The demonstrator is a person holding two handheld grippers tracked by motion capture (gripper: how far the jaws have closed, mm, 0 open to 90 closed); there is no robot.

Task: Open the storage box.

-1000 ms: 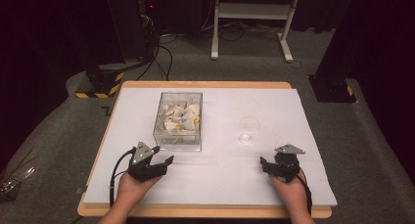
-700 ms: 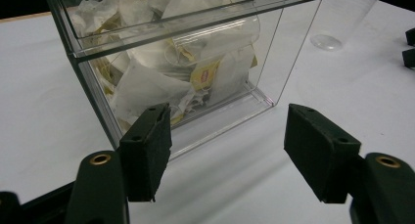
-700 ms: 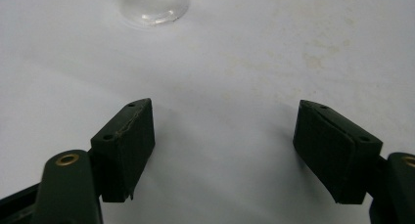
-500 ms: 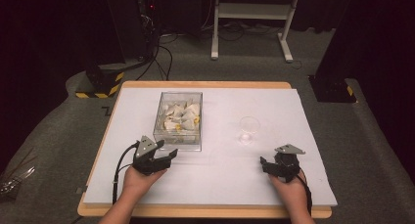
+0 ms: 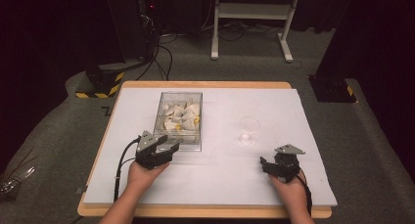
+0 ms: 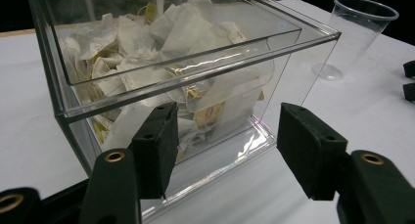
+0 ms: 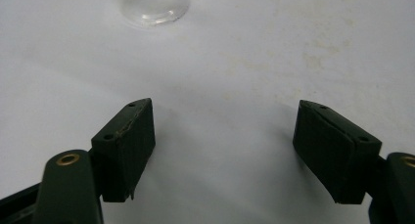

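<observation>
A clear plastic box of white paper packets with some yellow tags stands left of the table's middle. My left gripper is open, low on the white sheet at the box's near end. In the left gripper view the box stands right in front of the left gripper, whose left jaw is close to the box's near wall. A clear empty cup stands upright to the right of the box. My right gripper is open near the front right, and the right gripper has bare sheet between its jaws.
The white sheet covers a wooden table. In the left gripper view the cup stands past the box's right corner. The cup's base lies well ahead of the right jaws. Grey carpet, cables and stands lie beyond the table.
My left gripper has moved forward and a little right, up to the box's near end. The right gripper has stayed in place.
</observation>
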